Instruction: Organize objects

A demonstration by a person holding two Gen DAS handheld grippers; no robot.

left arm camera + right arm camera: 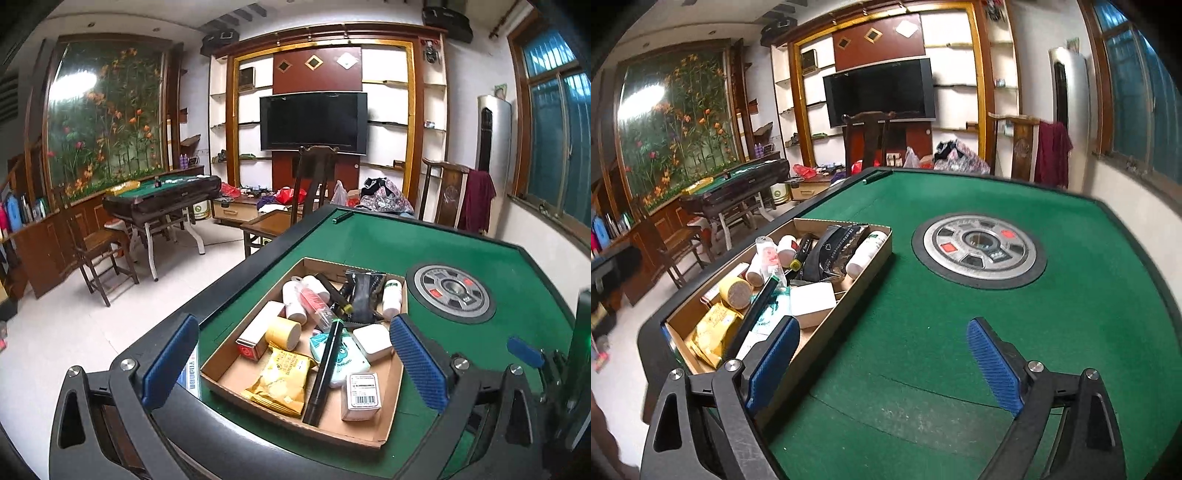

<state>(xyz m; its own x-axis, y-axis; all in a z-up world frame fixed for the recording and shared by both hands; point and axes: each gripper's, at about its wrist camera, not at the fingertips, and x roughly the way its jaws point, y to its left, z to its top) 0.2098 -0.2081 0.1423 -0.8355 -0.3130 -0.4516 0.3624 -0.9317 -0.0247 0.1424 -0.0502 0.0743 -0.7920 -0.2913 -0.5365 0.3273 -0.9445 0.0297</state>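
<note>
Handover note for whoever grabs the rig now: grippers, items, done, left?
Left gripper: open, empty, over the shallow cardboard tray.
Right gripper: open, empty, over the green felt table beside the tray.
Items: yellow snack packet, long black pen, yellow tape roll, white bottles and boxes all lie in the tray.
Done: loose items gathered.
Left: apparently nothing.

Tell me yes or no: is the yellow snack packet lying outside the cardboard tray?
No. The yellow snack packet lies inside the cardboard tray, near its front corner beside the long black tube.
</note>
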